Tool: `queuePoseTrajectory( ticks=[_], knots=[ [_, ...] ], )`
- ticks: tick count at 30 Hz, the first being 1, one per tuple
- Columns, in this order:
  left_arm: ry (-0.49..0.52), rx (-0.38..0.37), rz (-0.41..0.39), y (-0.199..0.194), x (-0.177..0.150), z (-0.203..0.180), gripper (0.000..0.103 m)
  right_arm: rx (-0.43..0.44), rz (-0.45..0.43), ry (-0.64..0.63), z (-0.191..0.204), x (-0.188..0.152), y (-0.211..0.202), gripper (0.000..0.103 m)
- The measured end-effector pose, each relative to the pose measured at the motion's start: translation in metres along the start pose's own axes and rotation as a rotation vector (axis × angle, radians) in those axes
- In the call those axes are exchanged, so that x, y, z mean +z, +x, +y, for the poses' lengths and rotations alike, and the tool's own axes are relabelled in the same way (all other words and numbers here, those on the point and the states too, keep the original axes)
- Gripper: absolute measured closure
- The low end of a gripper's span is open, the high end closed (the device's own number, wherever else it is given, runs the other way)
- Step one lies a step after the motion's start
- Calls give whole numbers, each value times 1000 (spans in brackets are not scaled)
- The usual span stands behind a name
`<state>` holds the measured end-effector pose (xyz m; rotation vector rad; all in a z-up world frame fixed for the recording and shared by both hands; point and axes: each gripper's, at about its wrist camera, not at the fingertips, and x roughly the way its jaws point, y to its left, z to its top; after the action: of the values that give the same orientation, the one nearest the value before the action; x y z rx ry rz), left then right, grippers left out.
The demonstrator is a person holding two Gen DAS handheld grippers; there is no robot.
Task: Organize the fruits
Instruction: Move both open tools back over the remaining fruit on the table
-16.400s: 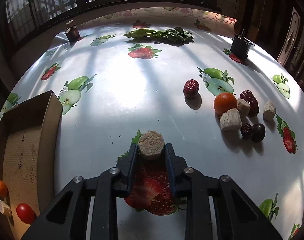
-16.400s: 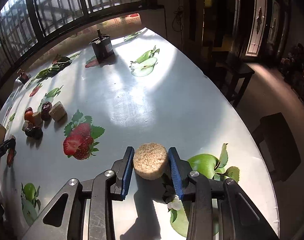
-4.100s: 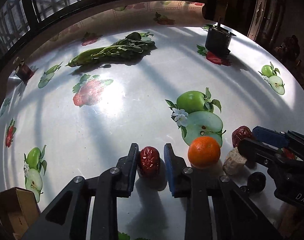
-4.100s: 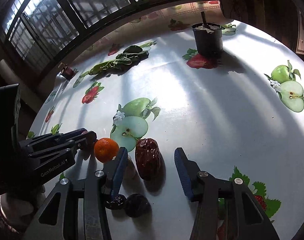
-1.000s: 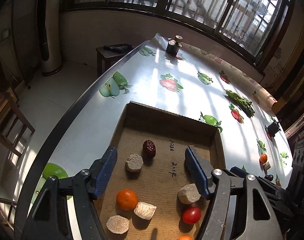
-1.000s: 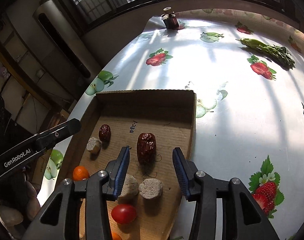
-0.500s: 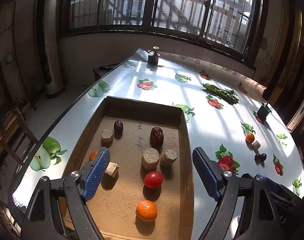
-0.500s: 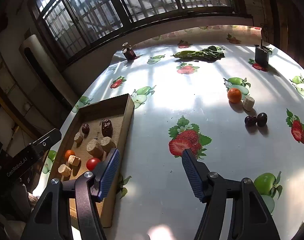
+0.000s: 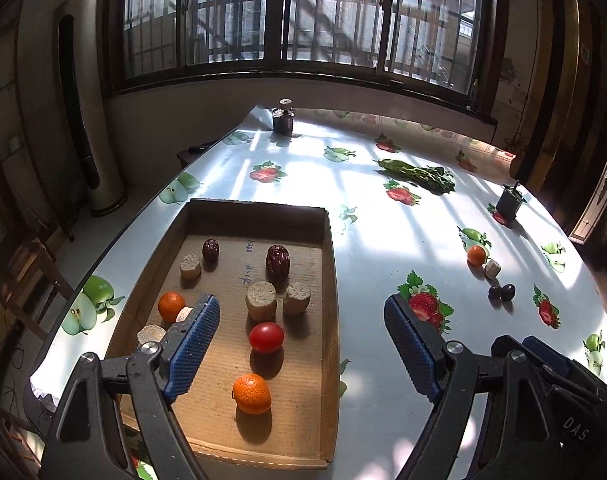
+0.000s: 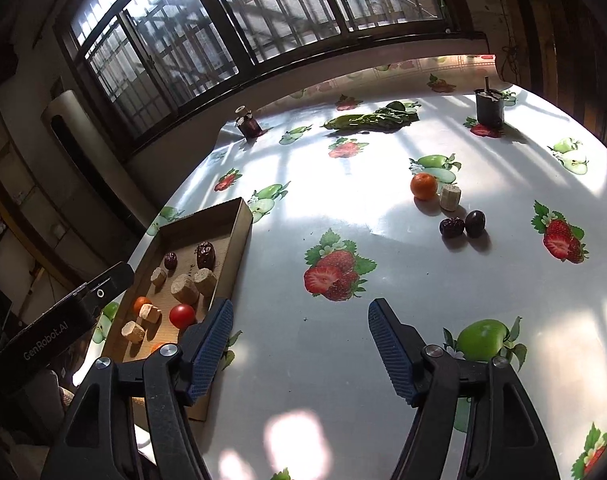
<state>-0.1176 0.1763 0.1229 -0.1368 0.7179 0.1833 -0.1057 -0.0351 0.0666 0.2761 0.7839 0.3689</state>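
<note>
A cardboard tray point(image 9: 330, 280) at the table's left edge holds two dates point(image 9: 278, 262), two oranges point(image 9: 252, 393), a tomato point(image 9: 266, 337) and several beige chunks point(image 9: 260, 306). My left gripper point(image 9: 299, 303) hovers open above the tray's near half, with nothing between its fingers. My right gripper point(image 10: 299, 306) hangs over the bare tablecloth just right of the tray point(image 10: 243, 232), jaws opening and empty. Far right on the table lie an orange point(image 10: 424, 186), a beige chunk point(image 10: 450, 197), a date point(image 10: 452, 227) and a dark round fruit point(image 10: 474, 223).
Leafy greens point(image 10: 369, 120), a black pot point(image 10: 489, 110) and a small jar point(image 10: 248, 124) stand near the far edge under the windows. The tablecloth is printed with fruit. The table's left edge runs close beside the tray; a chair point(image 9: 27, 264) stands below it.
The right gripper let go of the large date, which now lies in the tray, and opened wider. Both grippers drew back from the tray, and the right one swung toward the open table.
</note>
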Motion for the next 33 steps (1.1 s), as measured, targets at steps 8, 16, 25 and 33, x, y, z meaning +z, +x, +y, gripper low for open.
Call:
queuePoseTrajectory(
  ticks=[8,16,25,33],
  knots=[
    [36,-15,32,9,-8,-16,19,-30,5,31,-17,-3,2,28],
    [45,-27,72,23,-13,-22,19,-32,30,42,-26,-4,12,28],
    [54,-71,129,40,-17,-29,19,-131,2,144,-92,14,-7,28],
    [72,-133,209,64,-26,-53,19,-305,61,134,-160,48,-10,28]
  ],
)
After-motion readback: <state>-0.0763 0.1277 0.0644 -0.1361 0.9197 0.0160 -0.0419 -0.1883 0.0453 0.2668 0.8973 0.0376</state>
